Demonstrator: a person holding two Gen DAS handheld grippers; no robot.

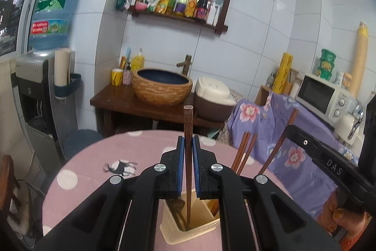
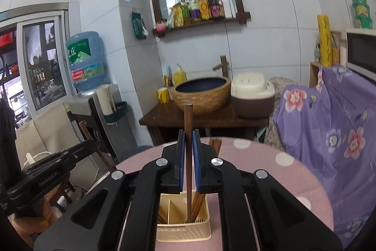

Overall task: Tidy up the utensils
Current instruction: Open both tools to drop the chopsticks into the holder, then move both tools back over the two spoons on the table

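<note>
A cream plastic utensil holder (image 1: 188, 231) stands on the pink dotted table; it also shows in the right wrist view (image 2: 183, 231), divided into compartments. My left gripper (image 1: 188, 140) is shut on a dark wooden chopstick (image 1: 188, 124), held upright with its tip down inside the holder. My right gripper (image 2: 188, 133) is shut on another brown chopstick (image 2: 188, 117), upright with its tip in the holder's right compartment. Several more chopsticks (image 1: 244, 152) lean in the holder; they also show in the right wrist view (image 2: 199, 204). The right gripper's body (image 1: 329, 157) shows at the right of the left view.
The round table (image 1: 94, 171) has a pink polka-dot cloth. Behind it stand a dark wooden stand with a woven basin (image 1: 162, 88) and a rice cooker (image 1: 213, 95). A purple floral cloth (image 2: 333, 124) covers furniture on the right. A water dispenser (image 1: 44, 77) stands left.
</note>
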